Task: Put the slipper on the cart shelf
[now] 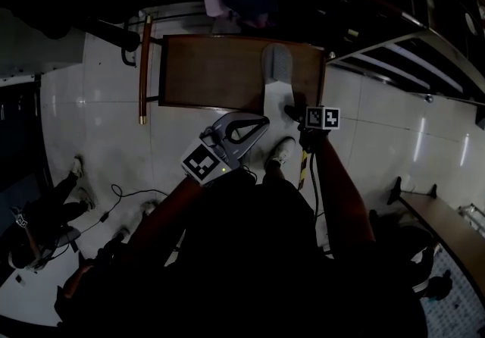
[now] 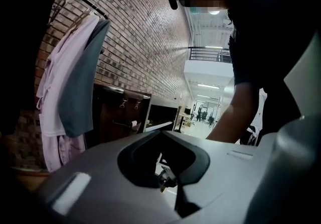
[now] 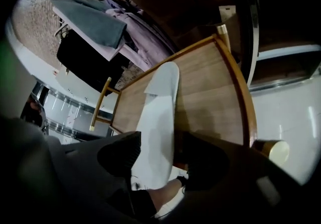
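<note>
Nearest the body, the left tool is closed and empty. Ahead, the right tool stands open astride the heel of the slipper, which lies on the wooden cart shelf. Placement appears done, and only withdrawal is left.

A brick wall is rising behind hanging garments, ceiling lights are glowing along a corridor, and pale floor tiles are catching glare.
</note>
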